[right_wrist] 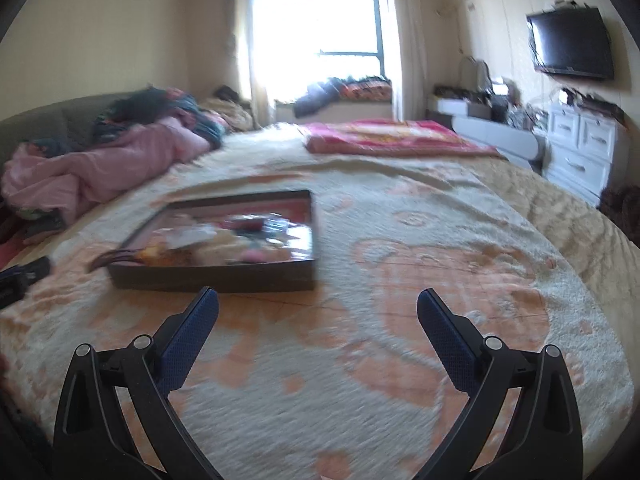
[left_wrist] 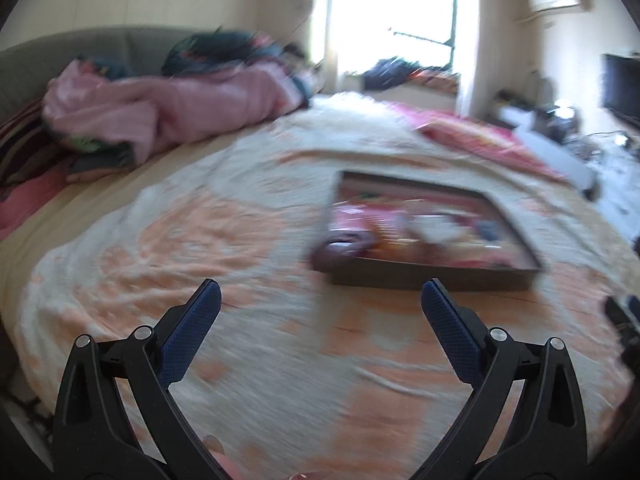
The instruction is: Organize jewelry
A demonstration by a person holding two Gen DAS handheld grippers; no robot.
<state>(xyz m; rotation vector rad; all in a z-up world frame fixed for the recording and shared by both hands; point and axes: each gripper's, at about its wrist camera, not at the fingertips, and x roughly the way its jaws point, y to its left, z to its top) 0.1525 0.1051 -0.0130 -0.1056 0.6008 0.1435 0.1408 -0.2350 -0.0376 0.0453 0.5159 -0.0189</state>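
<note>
A shallow dark tray (left_wrist: 432,277) holding a blurred jumble of pink, white and red jewelry items lies on the bed blanket (left_wrist: 248,344). In the left wrist view it sits ahead and to the right of my left gripper (left_wrist: 322,294), which is open with nothing between its blue pads. In the right wrist view the same tray (right_wrist: 212,277) lies ahead and to the left of my right gripper (right_wrist: 318,300), also open and holding nothing. A dark band hangs over the tray's left corner (right_wrist: 114,257). Motion blur hides the individual pieces.
A cream and orange blanket (right_wrist: 400,320) covers the bed. Crumpled pink bedding (right_wrist: 100,168) lies at the far left, a folded red blanket (right_wrist: 384,136) at the far side. White drawers (right_wrist: 584,144) and a wall television (right_wrist: 572,42) stand on the right.
</note>
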